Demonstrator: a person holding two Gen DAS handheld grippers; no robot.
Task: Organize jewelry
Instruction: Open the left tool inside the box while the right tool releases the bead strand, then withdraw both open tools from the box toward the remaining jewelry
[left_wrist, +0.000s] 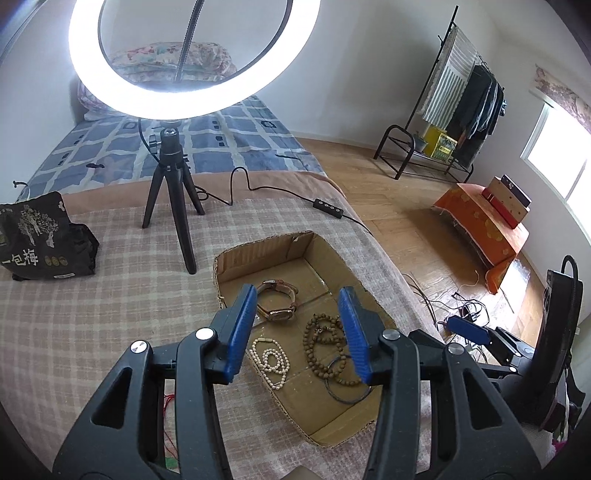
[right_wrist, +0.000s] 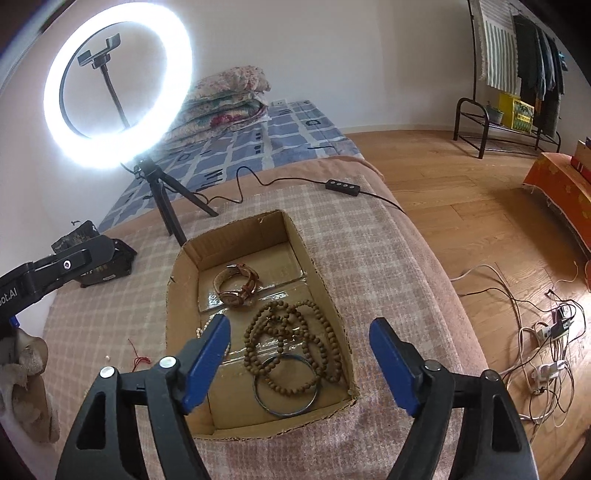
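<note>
While the pearl necklace (left_wrist: 269, 363) lies plain in the left wrist view, the right hides most | cardboard tray (right_wrist: 184, 291) mid-frame on bed: watch (right_wrist: 238, 284), brown bead strand (right_wrist: 291, 339), dark bangle (right_wrist: 285, 386) | left gripper (left_wrist: 301, 332), right gripper (right_wrist: 299, 362): jaws apart, empty

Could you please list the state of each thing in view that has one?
Left hand-held gripper: open, empty.
Right hand-held gripper: open, empty.
Cardboard box: open-topped, on the blanket.
Watch: strap buckled in a loop, in the box.
Wooden bead strand: coiled, in the box.
Pearl necklace: bunched, in the box.
Dark bangle: flat, in the box.
Ring light: on.
</note>
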